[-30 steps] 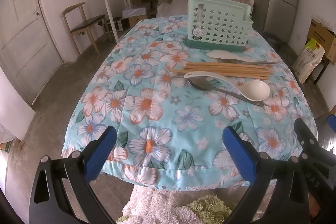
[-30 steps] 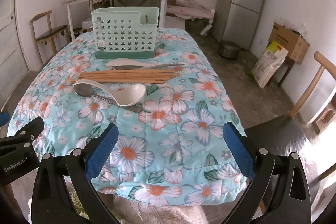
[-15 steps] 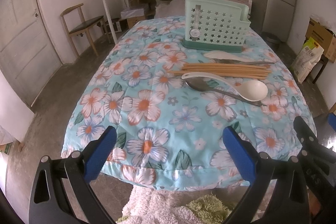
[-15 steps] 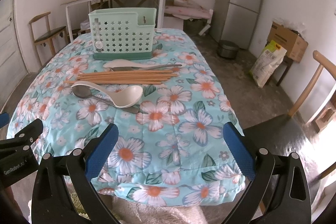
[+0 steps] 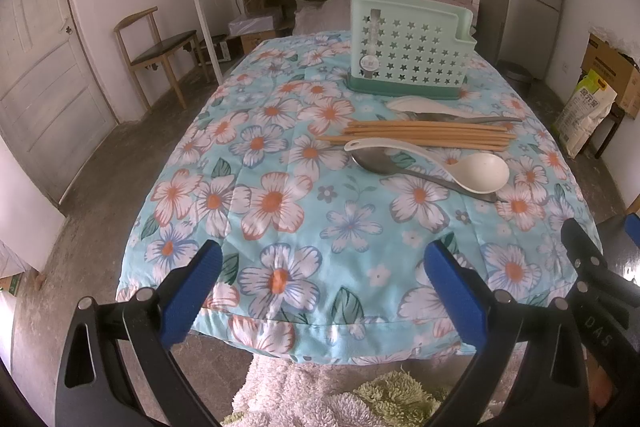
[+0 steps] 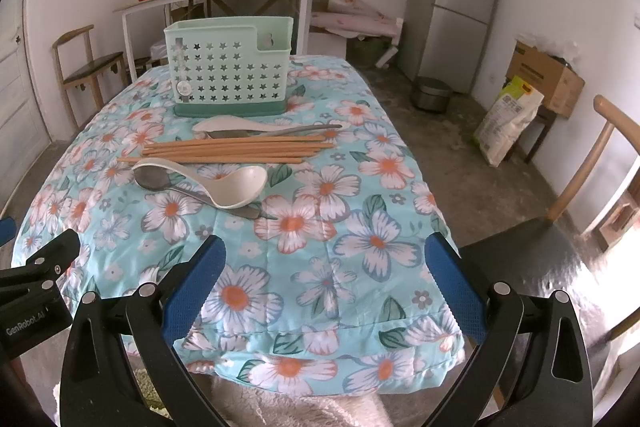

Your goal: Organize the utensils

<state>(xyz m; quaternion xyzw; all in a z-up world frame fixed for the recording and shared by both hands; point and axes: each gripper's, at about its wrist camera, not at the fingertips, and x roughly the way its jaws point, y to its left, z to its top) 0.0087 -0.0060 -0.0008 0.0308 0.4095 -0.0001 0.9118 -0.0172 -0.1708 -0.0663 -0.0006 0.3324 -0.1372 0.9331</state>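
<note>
Both my grippers are just hanging off the near edge of the table with its floral tablecloth (image 5: 280, 195). Left gripper (image 5: 320, 279) is spread wide with nothing in it, and the right gripper (image 6: 322, 273) is the same, wide open and empty. The utensils sit well ahead of me: a white ladle (image 6: 224, 183) lying across a metal spoon (image 6: 160, 181), then a row of wooden chopsticks (image 6: 236, 151), then another white spoon (image 6: 236, 125) and a metal one (image 6: 280, 131). The mint green utensil caddy (image 6: 230, 67) stands just behind them.
</note>
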